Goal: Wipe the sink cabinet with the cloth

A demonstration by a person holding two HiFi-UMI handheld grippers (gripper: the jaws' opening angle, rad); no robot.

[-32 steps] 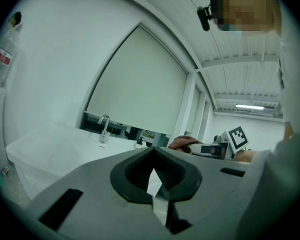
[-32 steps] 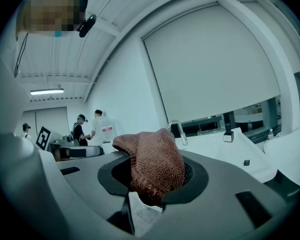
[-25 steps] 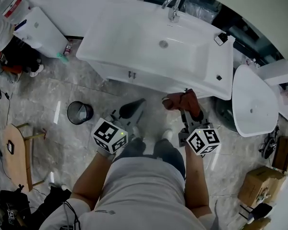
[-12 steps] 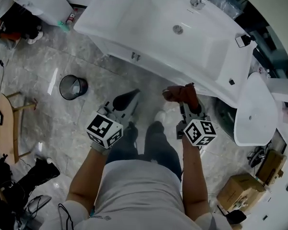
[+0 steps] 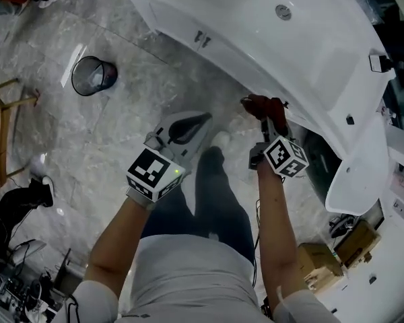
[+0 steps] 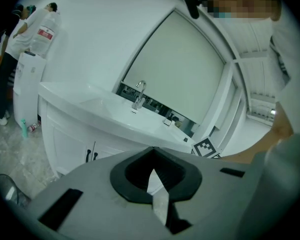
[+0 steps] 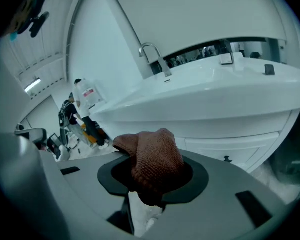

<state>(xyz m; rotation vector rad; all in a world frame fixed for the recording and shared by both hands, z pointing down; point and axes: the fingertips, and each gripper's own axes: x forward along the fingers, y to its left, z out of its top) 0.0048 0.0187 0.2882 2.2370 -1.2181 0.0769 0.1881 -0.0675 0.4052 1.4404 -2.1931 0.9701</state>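
Cloth, a brown bunch clamped in the right gripper's closed jaws, has come forward from over open floor up to the near edge of the sink cabinet, so wiping looks about to start. Left gripper hangs nearer, jaws together, empty.

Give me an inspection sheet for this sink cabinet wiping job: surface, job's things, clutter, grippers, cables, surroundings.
Surface: white sink cabinet, two dark handles, no dirt visible.
Job's things: red-brown cloth, bunched, near the cabinet front; contact unclear.
Clutter: black waste bin and cardboard box on the floor.
Grippers: right gripper shut on the cloth; left gripper shut, empty.
Cables: dark cables on the floor at the person's left.
Surroundings: grey marble floor; second white basin at right.
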